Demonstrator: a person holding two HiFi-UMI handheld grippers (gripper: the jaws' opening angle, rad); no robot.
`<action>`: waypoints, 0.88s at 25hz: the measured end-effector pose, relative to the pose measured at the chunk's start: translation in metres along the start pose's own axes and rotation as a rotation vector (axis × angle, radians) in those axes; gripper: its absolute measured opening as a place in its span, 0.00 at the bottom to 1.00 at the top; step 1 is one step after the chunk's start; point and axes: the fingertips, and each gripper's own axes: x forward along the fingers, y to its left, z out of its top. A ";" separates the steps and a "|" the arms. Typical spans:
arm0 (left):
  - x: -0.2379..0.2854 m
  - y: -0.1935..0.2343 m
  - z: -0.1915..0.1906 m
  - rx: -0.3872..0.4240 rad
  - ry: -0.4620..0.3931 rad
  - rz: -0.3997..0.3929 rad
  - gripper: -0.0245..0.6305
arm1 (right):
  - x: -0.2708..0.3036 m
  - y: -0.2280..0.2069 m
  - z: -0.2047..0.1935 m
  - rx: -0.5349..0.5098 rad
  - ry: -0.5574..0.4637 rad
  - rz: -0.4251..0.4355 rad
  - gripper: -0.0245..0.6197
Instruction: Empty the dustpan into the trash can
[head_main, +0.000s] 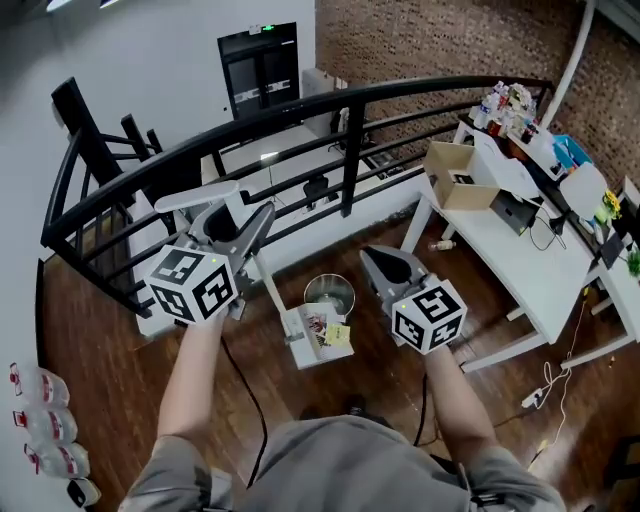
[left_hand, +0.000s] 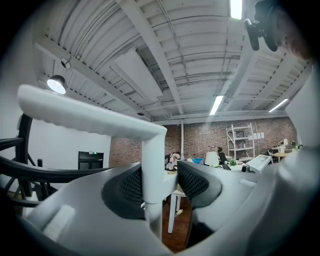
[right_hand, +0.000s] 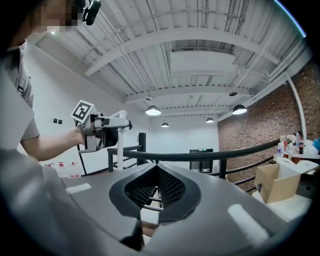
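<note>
My left gripper (head_main: 250, 225) is shut on the upright white pole of a long-handled dustpan (head_main: 268, 278), just under its flat top grip (head_main: 195, 197). In the left gripper view the black pads (left_hand: 131, 187) clamp that pole (left_hand: 152, 170) from both sides. Low at the pole's foot, the pan (head_main: 318, 338) holds paper scraps and a yellow piece. A shiny round metal trash can (head_main: 330, 295) stands on the floor just beyond the pan. My right gripper (head_main: 385, 262) hovers to the right of the can, shut, its tips (right_hand: 157, 170) meeting on nothing. The right gripper view shows the left gripper (right_hand: 97, 131) on the pole.
A curved black railing (head_main: 300, 115) runs across ahead of both grippers. A white desk (head_main: 520, 270) with a cardboard box (head_main: 455, 178) and clutter stands to the right. Cables (head_main: 545, 385) lie on the wooden floor; several bottles (head_main: 45, 430) sit at the far left.
</note>
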 end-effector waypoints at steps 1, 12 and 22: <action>0.007 0.001 0.002 0.002 -0.002 0.003 0.34 | 0.002 -0.006 0.002 -0.004 -0.002 0.005 0.04; 0.076 0.036 -0.023 -0.035 0.029 0.033 0.33 | 0.021 -0.062 -0.006 0.024 0.000 0.036 0.04; 0.120 0.121 -0.082 -0.136 0.161 0.042 0.33 | 0.074 -0.110 -0.022 0.066 0.039 -0.078 0.04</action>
